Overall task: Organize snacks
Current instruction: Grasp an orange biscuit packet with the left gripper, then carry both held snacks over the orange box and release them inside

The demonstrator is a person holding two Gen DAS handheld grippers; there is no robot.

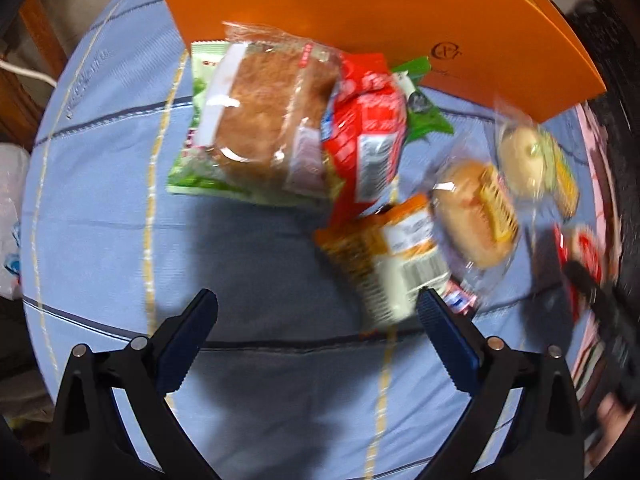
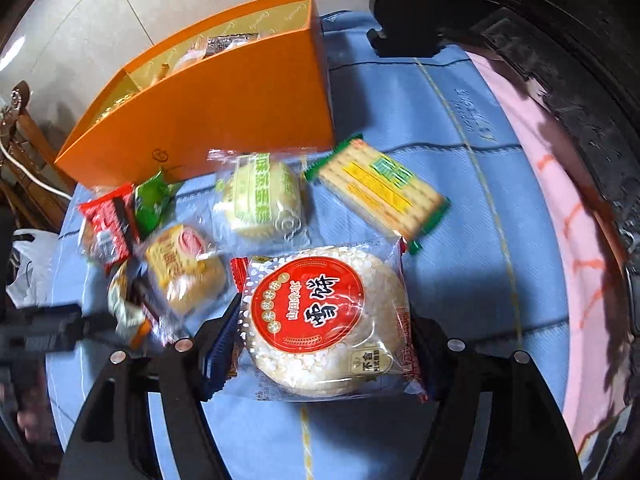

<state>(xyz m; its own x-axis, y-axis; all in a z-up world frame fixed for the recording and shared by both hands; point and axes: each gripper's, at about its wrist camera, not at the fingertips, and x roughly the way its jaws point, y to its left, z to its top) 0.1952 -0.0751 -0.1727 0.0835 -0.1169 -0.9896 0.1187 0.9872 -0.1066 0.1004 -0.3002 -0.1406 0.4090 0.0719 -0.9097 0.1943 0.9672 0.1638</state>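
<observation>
Straddling a round rice cracker pack (image 2: 326, 318), right gripper (image 2: 324, 344) jaws partly closed, pads at its wrapper edges, grip unclear. Lying on the blue tablecloth (image 2: 460, 208), just beside a biscuit pack (image 2: 378, 192) and bun packs (image 2: 260, 200), near the orange box (image 2: 208, 120). Hanging wide and empty over bare cloth, left gripper (image 1: 318, 318).
</observation>
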